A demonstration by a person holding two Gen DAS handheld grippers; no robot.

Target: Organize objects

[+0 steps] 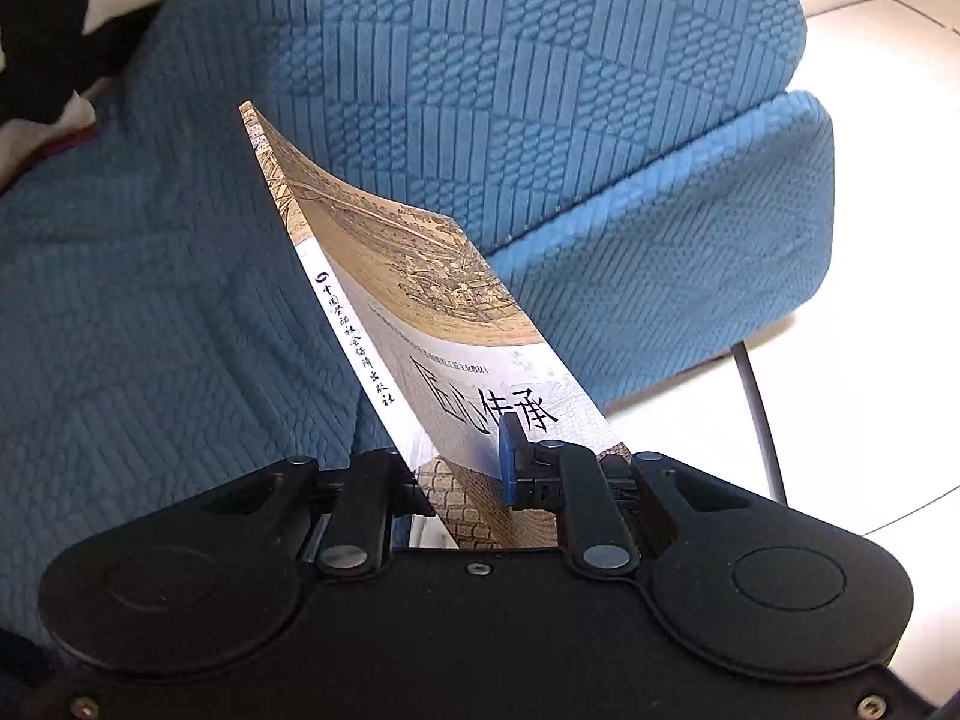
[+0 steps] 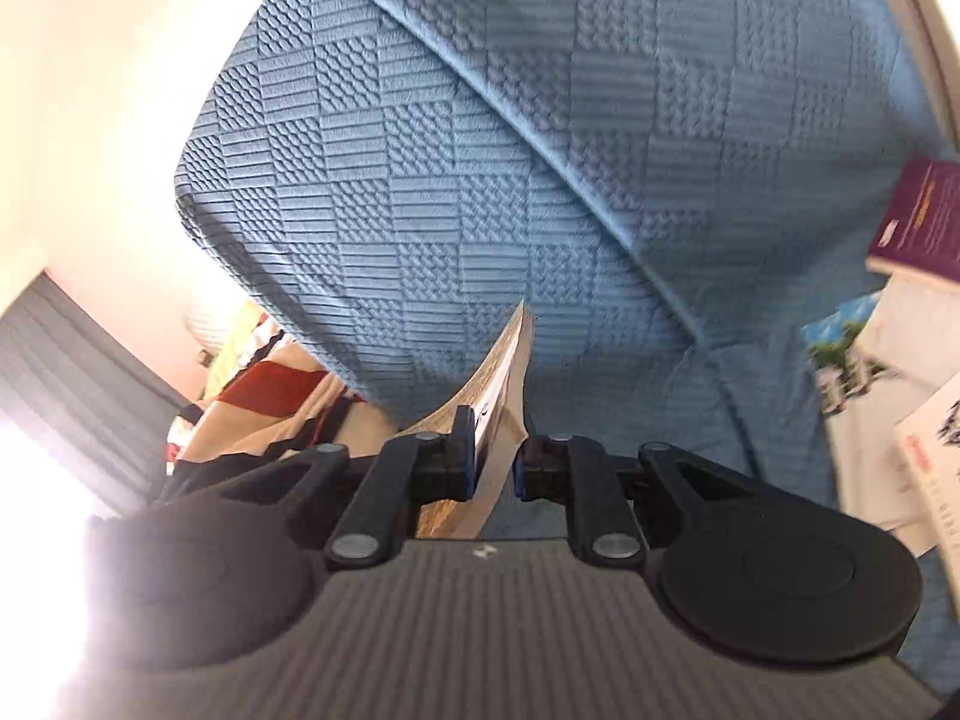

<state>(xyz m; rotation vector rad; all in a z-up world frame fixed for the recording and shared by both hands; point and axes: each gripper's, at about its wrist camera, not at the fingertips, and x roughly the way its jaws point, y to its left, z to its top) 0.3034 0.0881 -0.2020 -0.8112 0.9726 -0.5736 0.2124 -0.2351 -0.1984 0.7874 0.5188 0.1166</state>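
left wrist view: the left gripper (image 1: 462,468) pinches the book (image 1: 420,312) by its lower edge, held clear above the blue sofa (image 1: 540,90). right wrist view: the right gripper (image 2: 492,462) clamps the same book (image 2: 510,372). both hands should lift evenly so the cover does not twist or bend.

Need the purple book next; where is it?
Right wrist view, far right edge: the purple book lies on the blue sofa, just above other books.
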